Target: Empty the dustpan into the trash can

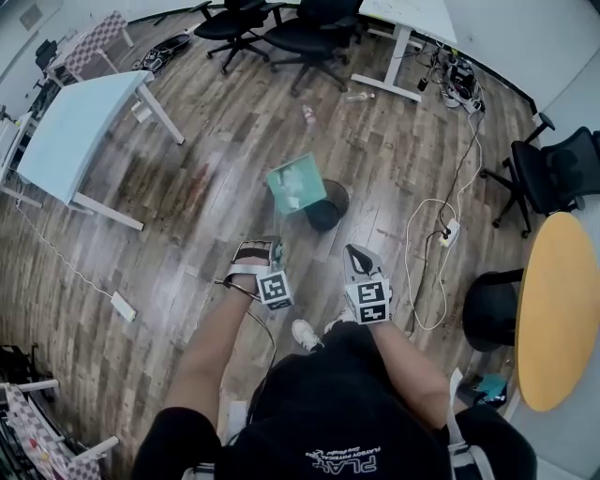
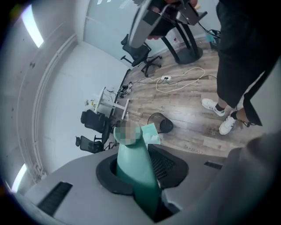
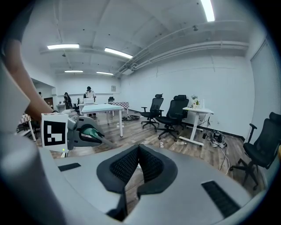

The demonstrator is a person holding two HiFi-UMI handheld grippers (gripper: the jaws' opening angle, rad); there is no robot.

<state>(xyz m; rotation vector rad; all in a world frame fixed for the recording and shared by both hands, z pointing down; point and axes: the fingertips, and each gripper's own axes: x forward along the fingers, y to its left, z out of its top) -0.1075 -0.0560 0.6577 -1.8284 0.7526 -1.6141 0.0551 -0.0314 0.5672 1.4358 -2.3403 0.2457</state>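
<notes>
Two grippers: left gripper (image 1: pixel 255 251) clamps the smooth teal plastic dustpan (image 1: pixel 295 184) by its tapered handle near a round black trash can (image 1: pixel 332 212); right gripper (image 1: pixel 359 255) is closed, empty

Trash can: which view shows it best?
Head view: the trash can is seen from above, the dustpan overlapping its edge. Left gripper view shows it small, beyond the dustpan. Right gripper view misses it.

A pale blue desk (image 1: pixel 70 141) stands on the wooden floor (image 1: pixel 216 187) at the left. Black office chairs (image 1: pixel 281 28) sit beside a white desk (image 1: pixel 408 19) further off. A small bottle (image 1: pixel 309 114) lies near them. A power strip (image 1: pixel 451 232) with a looping white cable lies near a round yellow desk (image 1: pixel 558 309).
</notes>
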